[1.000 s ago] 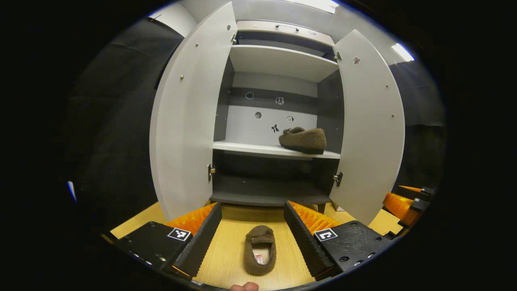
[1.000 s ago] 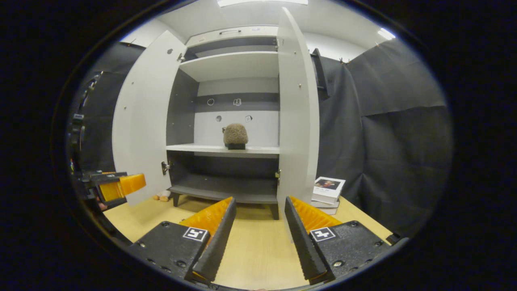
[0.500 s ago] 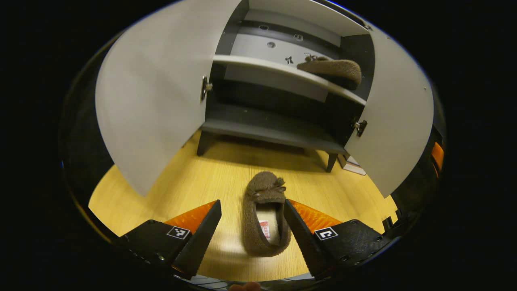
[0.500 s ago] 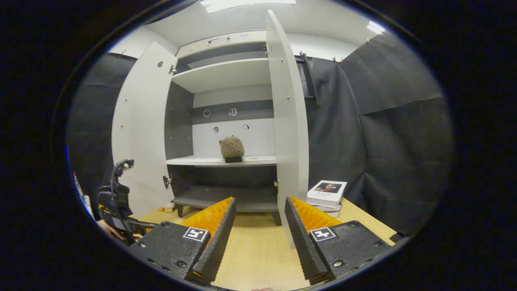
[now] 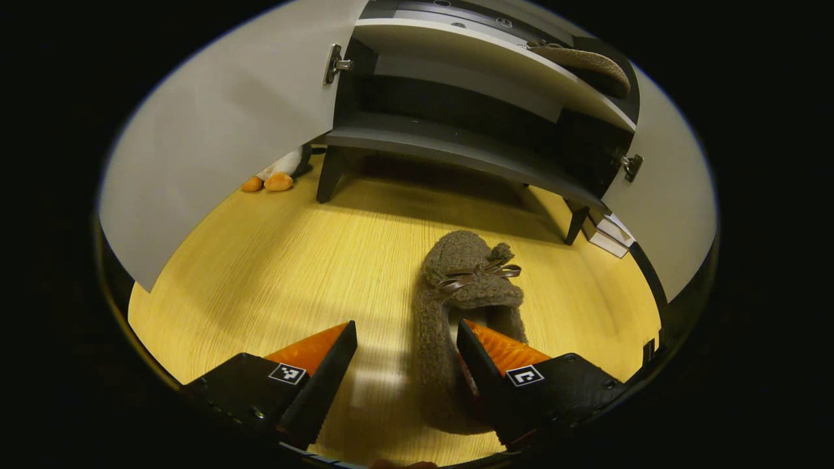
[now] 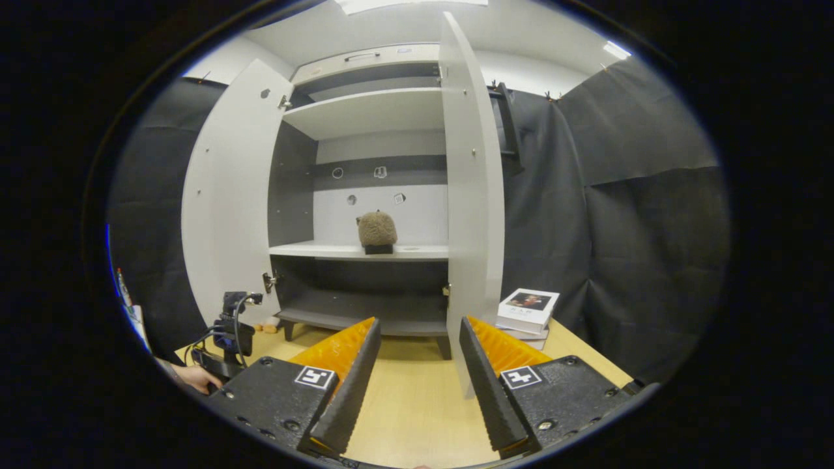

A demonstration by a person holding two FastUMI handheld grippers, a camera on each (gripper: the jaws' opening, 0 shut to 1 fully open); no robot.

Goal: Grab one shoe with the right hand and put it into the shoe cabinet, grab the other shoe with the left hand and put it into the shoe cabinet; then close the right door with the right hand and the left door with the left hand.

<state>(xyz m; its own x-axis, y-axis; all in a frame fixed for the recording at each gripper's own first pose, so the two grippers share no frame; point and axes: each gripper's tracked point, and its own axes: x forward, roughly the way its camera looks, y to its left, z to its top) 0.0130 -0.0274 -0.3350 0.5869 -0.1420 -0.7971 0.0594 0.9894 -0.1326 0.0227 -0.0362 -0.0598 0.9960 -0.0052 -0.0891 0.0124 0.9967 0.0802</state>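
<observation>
**Left gripper down over the floor shoe, one shoe already shelved**

Since half a second ago the left gripper (image 5: 406,365) has dropped lower and closer to the fuzzy brown slipper-style shoe with a thin ribbon bow (image 5: 466,306) on the light wooden floor (image 5: 273,273); the shoe looks larger in the left gripper view and the cabinet has slid toward the top of that view. The right gripper (image 6: 420,365) has barely shifted, apart from a slight change of aim.

The left gripper's fingers are spread wide. The right-hand finger (image 5: 495,365) stands over the shoe's opening, the shoe's near side wall lies in the gap between the two fingers, and the left-hand finger (image 5: 319,378) is over bare floor. Whether either finger touches the shoe I cannot tell.

The second fuzzy brown shoe (image 6: 377,230) sits on the white middle shelf (image 6: 326,250) of the grey-and-white shoe cabinet (image 6: 293,195), towards the right side, seen end on in the right gripper view. Both white cabinet doors, the left door (image 6: 225,195) and the right door (image 6: 474,195), stand open.

The right gripper's fingers are also spread, with nothing between them, held above the floor in front of the cabinet. A stack of books (image 6: 528,309) lies on the floor just right of the right door. Small orange toy feet (image 5: 267,182) rest by the cabinet's left leg.
</observation>
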